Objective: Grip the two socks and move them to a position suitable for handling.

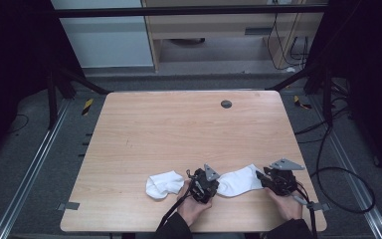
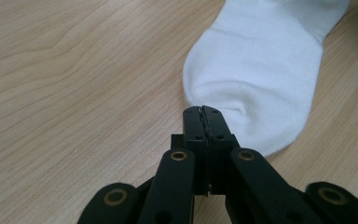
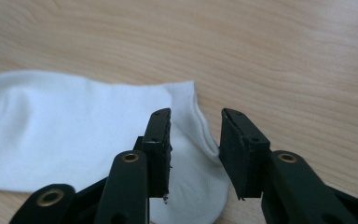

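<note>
The left gripper (image 1: 202,185) is seen low in the middle of the high view. Its jaws are pressed tight together on the toe end of a flat white sock (image 2: 256,79). The right gripper (image 1: 273,180) is seen low on the right, with its jaws apart over the sock's cuff and not pressed on it. A second, bunched-up sock (image 1: 164,184) is seen further left, on the wooden table (image 1: 179,129).
</note>
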